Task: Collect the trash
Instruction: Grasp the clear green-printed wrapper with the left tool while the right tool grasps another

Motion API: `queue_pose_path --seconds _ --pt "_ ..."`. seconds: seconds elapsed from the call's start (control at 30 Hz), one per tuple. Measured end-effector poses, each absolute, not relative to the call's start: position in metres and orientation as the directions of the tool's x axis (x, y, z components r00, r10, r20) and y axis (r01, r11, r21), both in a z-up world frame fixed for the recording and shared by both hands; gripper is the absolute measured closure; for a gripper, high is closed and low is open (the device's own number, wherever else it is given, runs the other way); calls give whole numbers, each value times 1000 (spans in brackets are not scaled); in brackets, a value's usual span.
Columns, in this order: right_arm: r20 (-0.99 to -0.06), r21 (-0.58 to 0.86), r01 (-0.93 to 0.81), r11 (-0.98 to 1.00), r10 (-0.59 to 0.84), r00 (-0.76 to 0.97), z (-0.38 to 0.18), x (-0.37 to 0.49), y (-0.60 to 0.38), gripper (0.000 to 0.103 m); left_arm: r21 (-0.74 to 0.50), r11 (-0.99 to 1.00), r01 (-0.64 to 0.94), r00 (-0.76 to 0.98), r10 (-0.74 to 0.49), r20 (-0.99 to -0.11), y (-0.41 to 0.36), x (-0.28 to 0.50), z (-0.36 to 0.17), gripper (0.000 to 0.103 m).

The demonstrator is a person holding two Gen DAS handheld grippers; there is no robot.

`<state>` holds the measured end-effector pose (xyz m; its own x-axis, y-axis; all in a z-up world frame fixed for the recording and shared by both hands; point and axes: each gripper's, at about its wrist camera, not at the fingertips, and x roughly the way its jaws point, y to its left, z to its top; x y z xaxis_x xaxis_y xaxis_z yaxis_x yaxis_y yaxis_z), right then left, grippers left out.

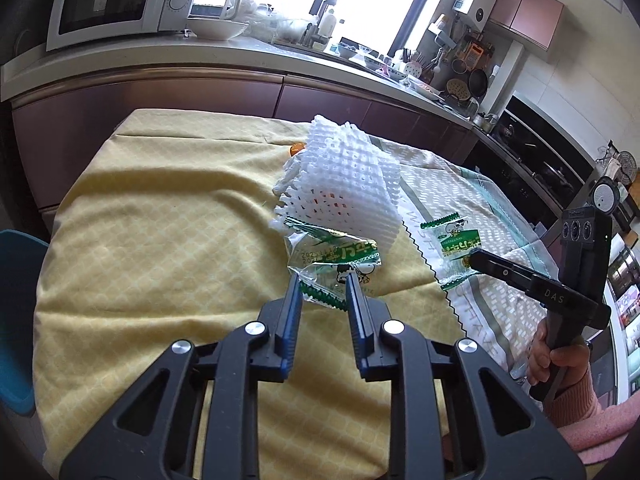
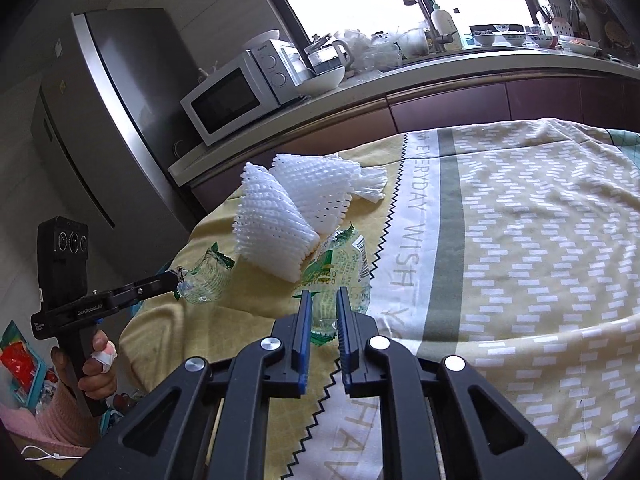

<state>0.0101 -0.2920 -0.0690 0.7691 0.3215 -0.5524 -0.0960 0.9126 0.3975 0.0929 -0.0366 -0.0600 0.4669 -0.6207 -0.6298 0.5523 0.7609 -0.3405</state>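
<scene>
Wrapper pickup is the step in hand, judged from the layout. The left tongs (image 1: 323,290) sit with fingers spread around the near edge of a clear green-printed wrapper (image 1: 334,262); the film lies between the pads, but the right-wrist view suggests one tip already touches it, so whether it is gripped cannot be told. Close fully on the crimped edge, where the film is doubled, then lift straight up so the white foam net (image 1: 344,176) resting against it is not dragged.

The right tongs (image 2: 323,300) are likewise spread, tips at the edge of a second wrapper (image 2: 340,268) that lies flat on the bench cloth (image 2: 520,240). Press down lightly before closing; thin film may slip out.

Both wrappers are crinkled, transparent, with green serrated ends. A second foam net (image 2: 320,184) lies behind the first, near the far bench edge.
</scene>
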Motion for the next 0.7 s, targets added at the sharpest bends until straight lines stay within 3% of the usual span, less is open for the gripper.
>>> queue_pose_path --seconds 0.7 --pt "-511 395 -273 877 457 728 -50 28 -226 92 -344 823 451 589 -565 -578 50 51 -47 80"
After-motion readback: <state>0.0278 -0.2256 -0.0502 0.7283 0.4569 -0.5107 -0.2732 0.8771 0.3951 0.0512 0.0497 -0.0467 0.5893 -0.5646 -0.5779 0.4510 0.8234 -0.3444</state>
